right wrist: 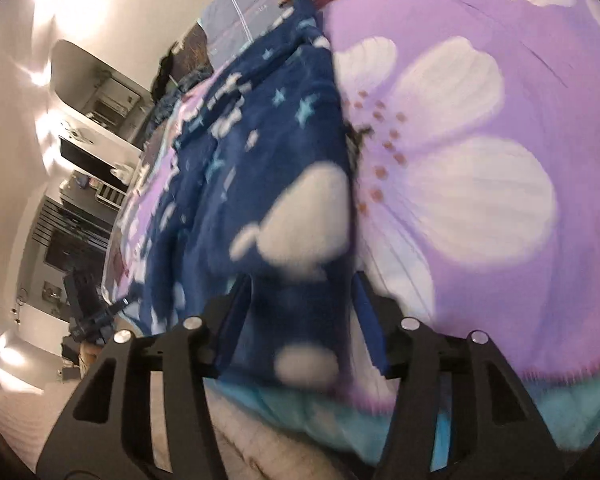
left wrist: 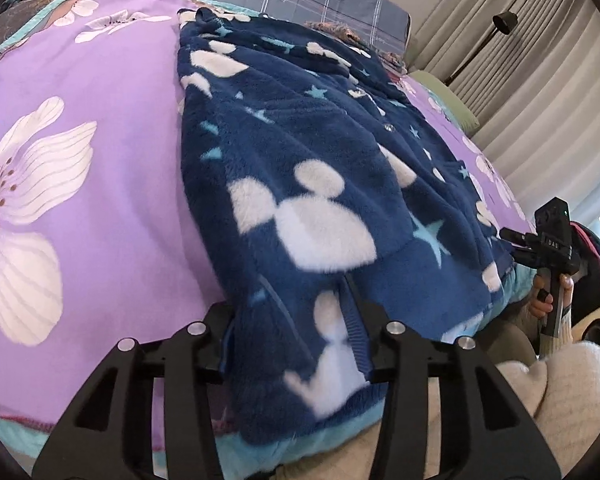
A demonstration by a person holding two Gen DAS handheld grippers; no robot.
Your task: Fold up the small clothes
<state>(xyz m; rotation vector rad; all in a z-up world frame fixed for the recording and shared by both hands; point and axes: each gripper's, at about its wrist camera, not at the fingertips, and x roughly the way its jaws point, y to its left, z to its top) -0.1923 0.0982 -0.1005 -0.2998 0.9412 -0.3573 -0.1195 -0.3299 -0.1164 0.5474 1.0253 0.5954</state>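
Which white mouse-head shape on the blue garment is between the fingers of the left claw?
The lowest one on the blue garment, at its near hem; the bigger mouse-head shape lies farther up.

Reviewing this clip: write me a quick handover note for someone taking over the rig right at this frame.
Left gripper: fingers either side of the near hem of the blue fleece jacket; whether they pinch it is unclear.
Right gripper: at the hem's other corner, jaws apart around the fabric; the view is blurred.
The jacket lies lengthwise on the purple flowered bedspread, hem at the near edge.
Done: jacket laid out, partly folded at most.
Left: confirm both grips, then probably fold the hem away toward the collar.
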